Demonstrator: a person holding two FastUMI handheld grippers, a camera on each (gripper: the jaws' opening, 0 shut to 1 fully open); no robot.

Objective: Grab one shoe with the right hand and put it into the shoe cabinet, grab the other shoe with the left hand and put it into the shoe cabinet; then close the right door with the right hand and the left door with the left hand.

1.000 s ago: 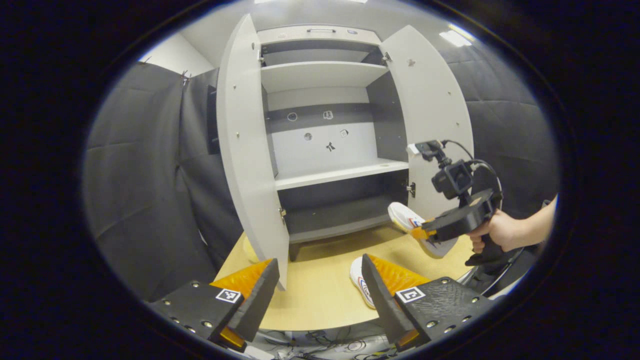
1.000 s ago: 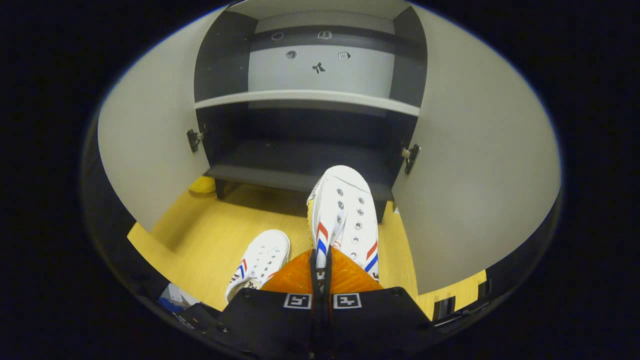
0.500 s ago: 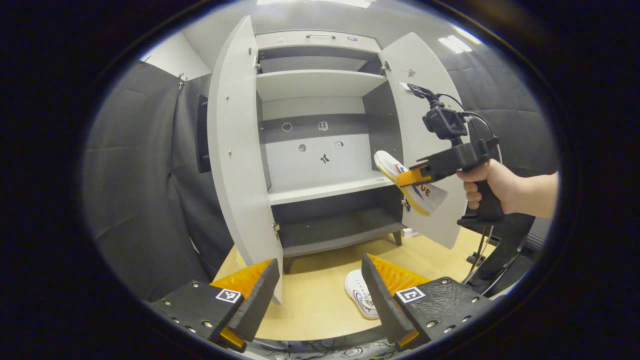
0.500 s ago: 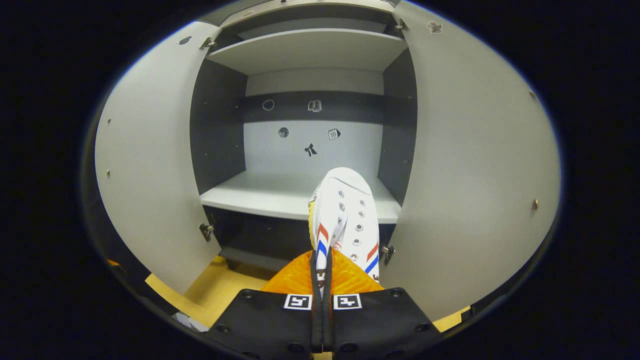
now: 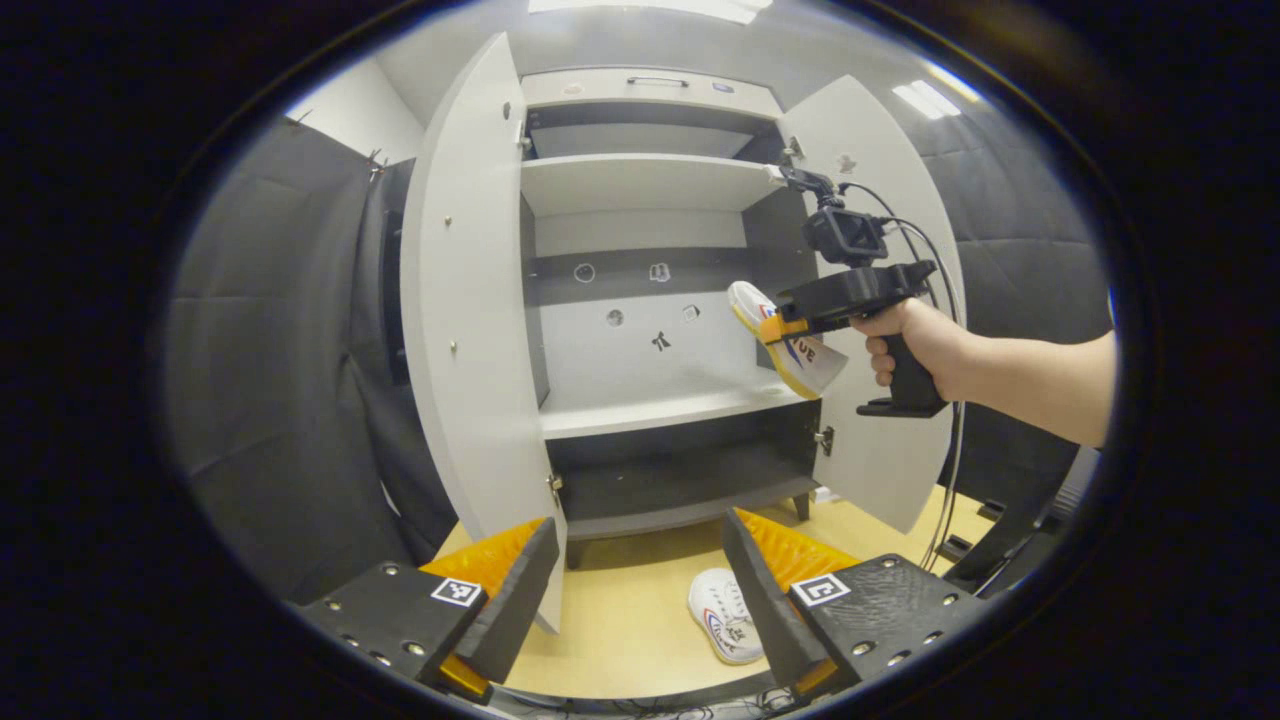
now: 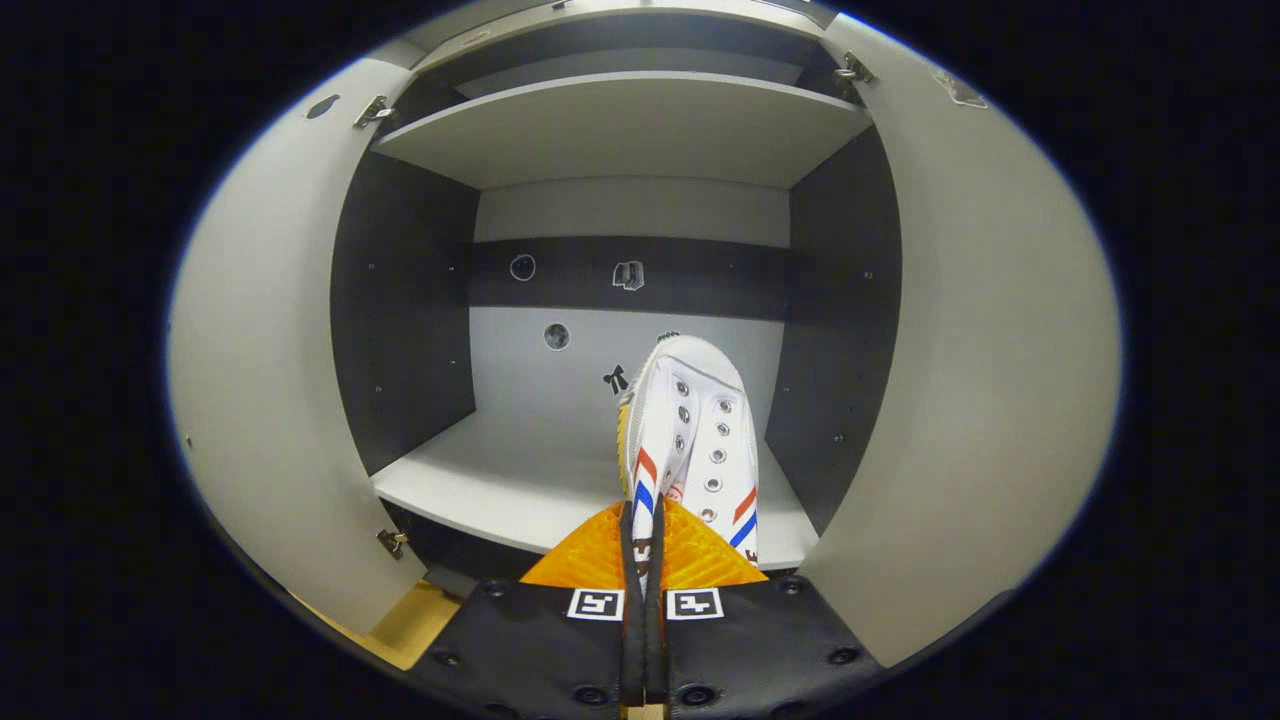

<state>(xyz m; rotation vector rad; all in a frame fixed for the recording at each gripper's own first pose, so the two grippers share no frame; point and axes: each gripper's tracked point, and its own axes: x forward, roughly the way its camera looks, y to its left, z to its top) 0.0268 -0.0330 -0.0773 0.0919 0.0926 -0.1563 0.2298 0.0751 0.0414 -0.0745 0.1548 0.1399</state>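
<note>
One shoe [image 5: 725, 627] on wooden floor [image 5: 620, 620]

Right gripper [image 6: 640, 545] raised with fingers pressed nearly together; left gripper [image 5: 640, 585] held low, fingers spread wide

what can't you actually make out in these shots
- Second shoe, left gripper view: its right side is hidden behind the left gripper's own finger.
- Held shoe, right gripper view: its heel is hidden between the shut jaws of the right gripper.
- Cabinet's bottom compartment, left gripper view: too dark to tell what is at the back.
</note>
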